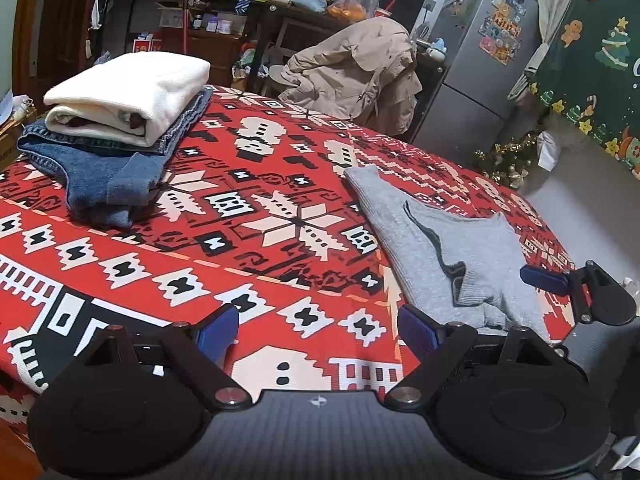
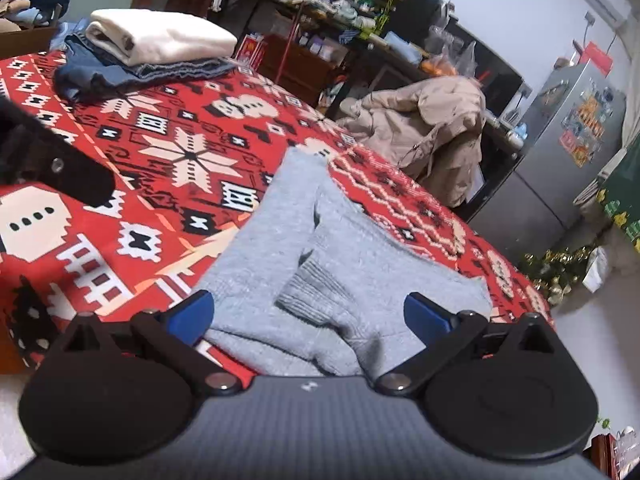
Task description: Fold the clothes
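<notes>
A grey sweater (image 2: 320,248) lies partly folded on the red patterned tablecloth (image 2: 168,152), a sleeve with a ribbed cuff (image 2: 308,296) laid across its body. My right gripper (image 2: 308,316) is open over the sweater's near edge, and its blue pads do not press the cloth. In the left wrist view the grey sweater (image 1: 452,248) is at the right, with a right gripper finger (image 1: 546,279) at its near corner. My left gripper (image 1: 318,332) is open over the bare tablecloth (image 1: 280,220), left of the sweater, holding nothing.
A folded white sweater (image 1: 132,92) rests on folded jeans (image 1: 108,168) at the table's far left. Behind the table a beige jacket (image 1: 360,68) hangs over a chair, beside a grey fridge (image 1: 480,60) and cluttered shelves (image 1: 200,0). The table edge runs close to the sweater's right side.
</notes>
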A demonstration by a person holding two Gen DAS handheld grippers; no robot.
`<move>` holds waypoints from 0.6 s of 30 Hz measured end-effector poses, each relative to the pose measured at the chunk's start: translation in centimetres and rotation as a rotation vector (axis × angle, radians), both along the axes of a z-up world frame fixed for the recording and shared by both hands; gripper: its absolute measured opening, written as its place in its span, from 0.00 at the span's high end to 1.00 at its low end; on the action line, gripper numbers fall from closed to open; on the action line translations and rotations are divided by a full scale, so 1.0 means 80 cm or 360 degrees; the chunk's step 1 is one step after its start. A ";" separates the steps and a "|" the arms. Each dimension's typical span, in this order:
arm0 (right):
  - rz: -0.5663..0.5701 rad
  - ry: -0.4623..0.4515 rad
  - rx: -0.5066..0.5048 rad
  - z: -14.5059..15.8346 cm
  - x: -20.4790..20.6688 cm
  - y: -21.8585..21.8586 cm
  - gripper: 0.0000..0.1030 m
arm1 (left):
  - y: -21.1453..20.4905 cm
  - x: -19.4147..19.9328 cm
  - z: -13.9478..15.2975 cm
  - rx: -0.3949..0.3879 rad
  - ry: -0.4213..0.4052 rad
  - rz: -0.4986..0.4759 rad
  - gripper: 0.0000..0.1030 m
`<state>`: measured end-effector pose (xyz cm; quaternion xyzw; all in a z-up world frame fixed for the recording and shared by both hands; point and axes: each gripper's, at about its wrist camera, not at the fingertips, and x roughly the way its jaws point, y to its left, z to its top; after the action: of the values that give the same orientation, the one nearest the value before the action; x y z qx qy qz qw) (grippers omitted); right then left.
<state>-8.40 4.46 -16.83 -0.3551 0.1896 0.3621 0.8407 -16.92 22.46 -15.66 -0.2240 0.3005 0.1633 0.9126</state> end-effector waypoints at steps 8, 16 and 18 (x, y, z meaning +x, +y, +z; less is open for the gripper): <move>0.0003 0.0074 0.0061 0.016 0.008 -0.013 0.01 | 0.001 -0.002 -0.004 -0.0032 0.0005 0.0002 0.16; -0.0116 0.0042 0.0012 0.001 0.035 -0.019 0.01 | -0.007 0.000 0.001 -0.0005 -0.0009 -0.0038 0.16; -0.0072 0.0048 0.0003 0.003 0.027 -0.025 0.01 | -0.007 0.001 0.000 -0.0014 -0.0005 -0.0036 0.16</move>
<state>-6.22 2.50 -16.58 -0.3444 0.2099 0.3484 0.8461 -16.80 21.89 -15.68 -0.2247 0.3023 0.1514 0.9139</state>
